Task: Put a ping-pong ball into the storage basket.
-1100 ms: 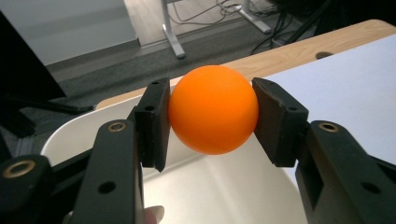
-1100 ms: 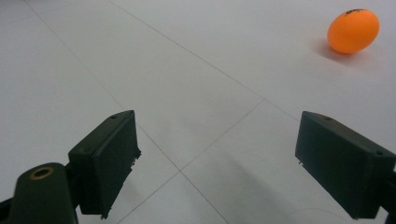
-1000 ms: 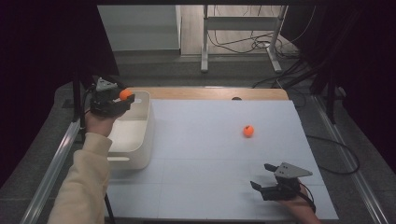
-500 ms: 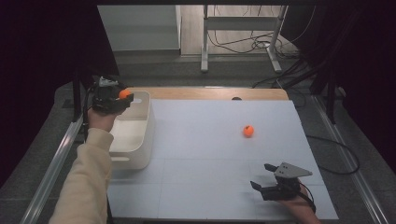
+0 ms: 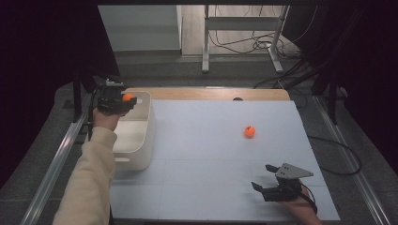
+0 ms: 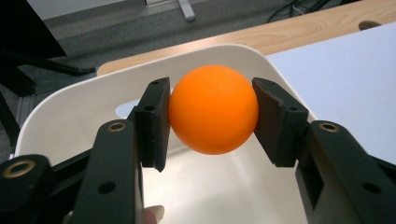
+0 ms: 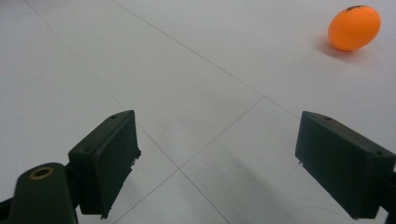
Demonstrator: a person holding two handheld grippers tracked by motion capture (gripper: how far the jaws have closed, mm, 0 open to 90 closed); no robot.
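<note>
**Two orange balls, one held above the tub**

Two things are to be watched for a clean drop. Nearest the person, the right gripper [image 5: 270, 183] is kept low over the pale grey table mat [image 5: 211, 140], its jaws spread wide with nothing between them; in the right gripper view the bare mat is seen in the gap, and the second small orange plastic ball [image 7: 354, 27] lies well apart, beyond the right jaw. That hand is best left where it is until the other hand's step is done, so that the loose ball is not nudged.

Farther off, at the left edge of the table, the left gripper [image 6: 212, 119] is clamped on the smooth round orange plastic ball [image 6: 213, 109], which is pinched at its two sides by the black pads [image 6: 154, 121]. The ball is held in the air above the far end of the white rounded plastic tub [image 6: 70, 116], inside the line of its rim.

The step in hand is judged to be the release into the tub. The ball is best carried a little lower and nearer the middle before the jaws are parted, since a light, hard ball let go from height is likely to bounce off the floor or the wall and out. The jaws should be opened evenly, so no sideways push is given.
</note>
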